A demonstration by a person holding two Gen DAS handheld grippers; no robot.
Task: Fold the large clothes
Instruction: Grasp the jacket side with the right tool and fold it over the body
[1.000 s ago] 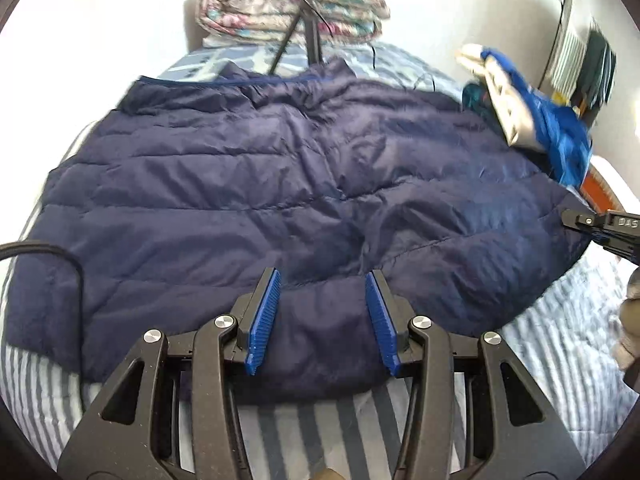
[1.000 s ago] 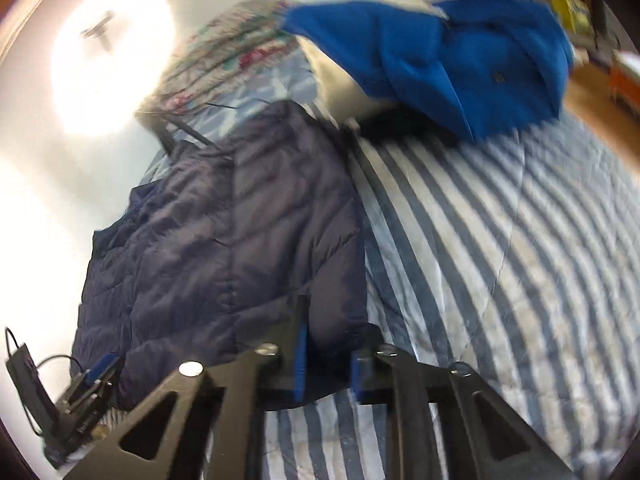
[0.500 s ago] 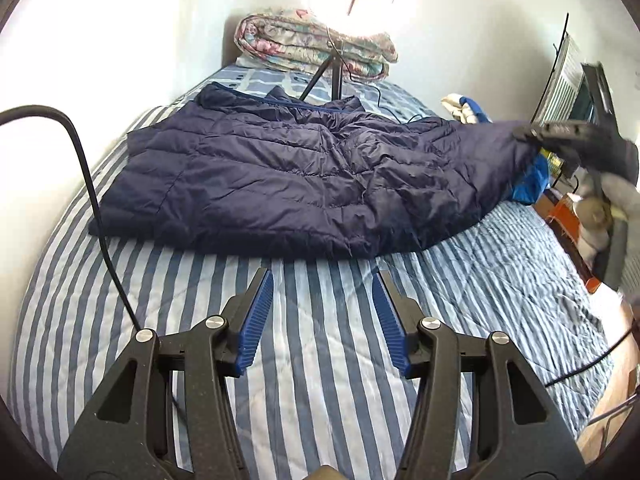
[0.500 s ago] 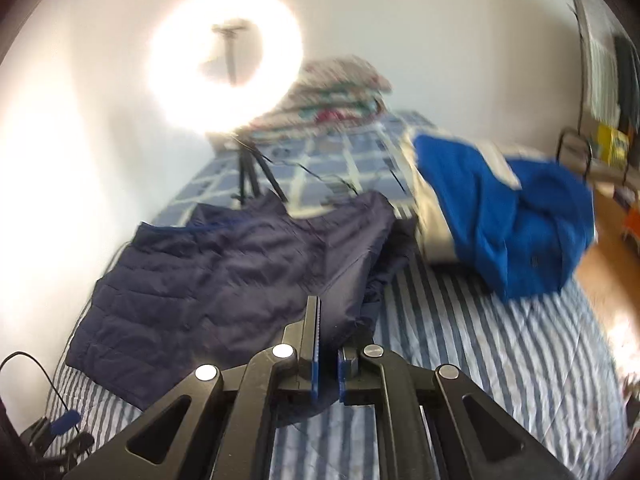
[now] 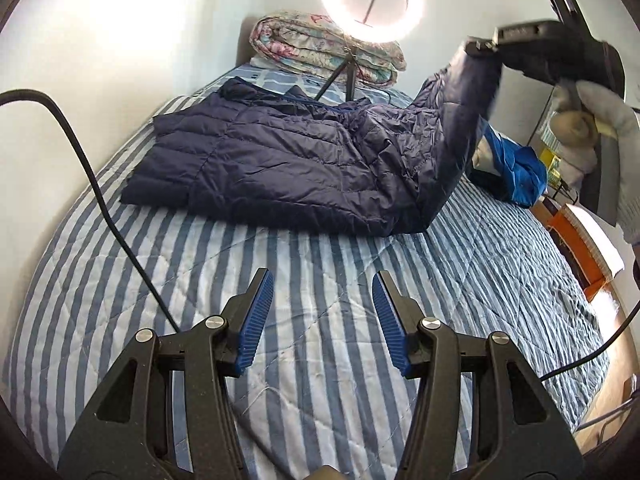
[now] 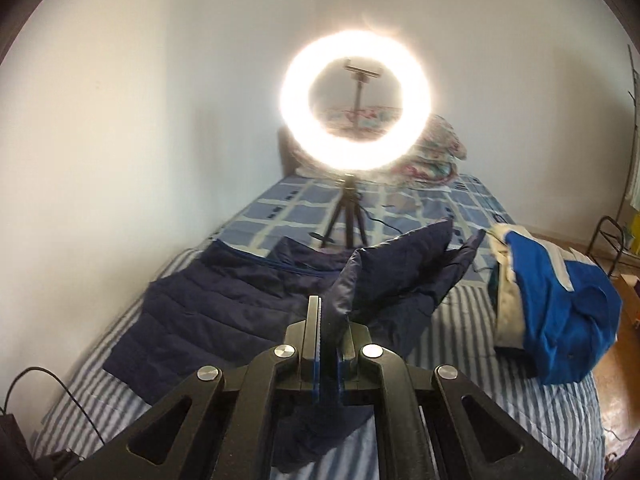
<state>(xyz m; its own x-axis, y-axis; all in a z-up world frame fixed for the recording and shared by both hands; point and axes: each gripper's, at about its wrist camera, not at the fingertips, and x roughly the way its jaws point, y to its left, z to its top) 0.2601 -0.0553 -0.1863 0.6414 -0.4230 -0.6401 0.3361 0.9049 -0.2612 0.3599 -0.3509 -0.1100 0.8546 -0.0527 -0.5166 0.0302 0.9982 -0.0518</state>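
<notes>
A navy quilted puffer jacket (image 5: 288,160) lies across the blue-and-white striped bed (image 5: 312,280). My right gripper (image 6: 329,344) is shut on the jacket's right edge (image 6: 340,296) and holds that part lifted high above the bed; it shows in the left wrist view (image 5: 486,46) at the upper right with the fabric hanging from it. My left gripper (image 5: 322,316) is open and empty, hovering over bare striped bedding in front of the jacket, apart from it.
A lit ring light on a tripod (image 6: 356,100) stands on the bed behind the jacket. A folded floral quilt (image 5: 320,48) lies at the bed's head. A blue-and-white garment pile (image 6: 556,308) lies to the right. A black cable (image 5: 100,196) crosses the left side.
My right gripper has lifted the jacket's edge from the bed high into the air. My left gripper has drawn back from the jacket's hem to over bare bedding, still open.
</notes>
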